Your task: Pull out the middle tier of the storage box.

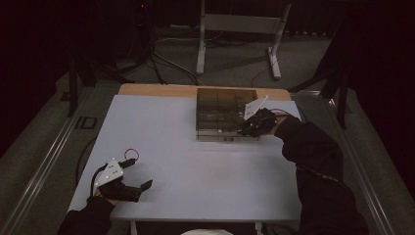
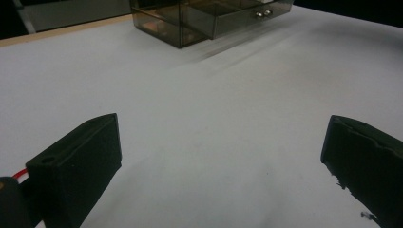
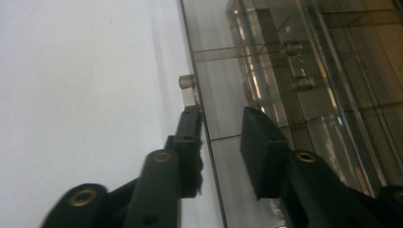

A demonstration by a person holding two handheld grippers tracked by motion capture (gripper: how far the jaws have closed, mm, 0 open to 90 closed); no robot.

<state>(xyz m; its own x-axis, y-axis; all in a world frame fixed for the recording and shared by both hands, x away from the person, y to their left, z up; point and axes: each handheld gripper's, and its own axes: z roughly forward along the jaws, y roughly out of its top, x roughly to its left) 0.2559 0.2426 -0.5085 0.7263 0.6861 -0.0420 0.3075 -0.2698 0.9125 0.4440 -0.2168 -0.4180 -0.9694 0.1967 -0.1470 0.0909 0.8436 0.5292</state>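
The smoked-plastic drawer box [image 1: 226,115] stood in the upper middle of the high view, at the far edge of the white table [image 1: 186,171]. The right gripper [image 1: 250,128] was at the box's front right corner, while the left gripper [image 1: 139,188] lay well apart at the lower left of the frame, so the right hand was plainly the nearer one.

In the right gripper view the camera was rolled, so the drawer front [image 3: 228,123] ran as a near-vertical edge up the middle of the frame. The small clear knob [image 3: 187,84] stuck out from that edge toward the left, just above and beyond the tip of the left-hand finger [image 3: 190,137]. The fingers stood apart, one on each side of the front panel (clamped on nothing, as far as I could judge). The knob was ahead of the fingertips, not between them, so a grasp would likely call for a short advance along the panel.

The left gripper's fingers [image 2: 76,166] were wide apart over bare table, with the box at the top of that view.
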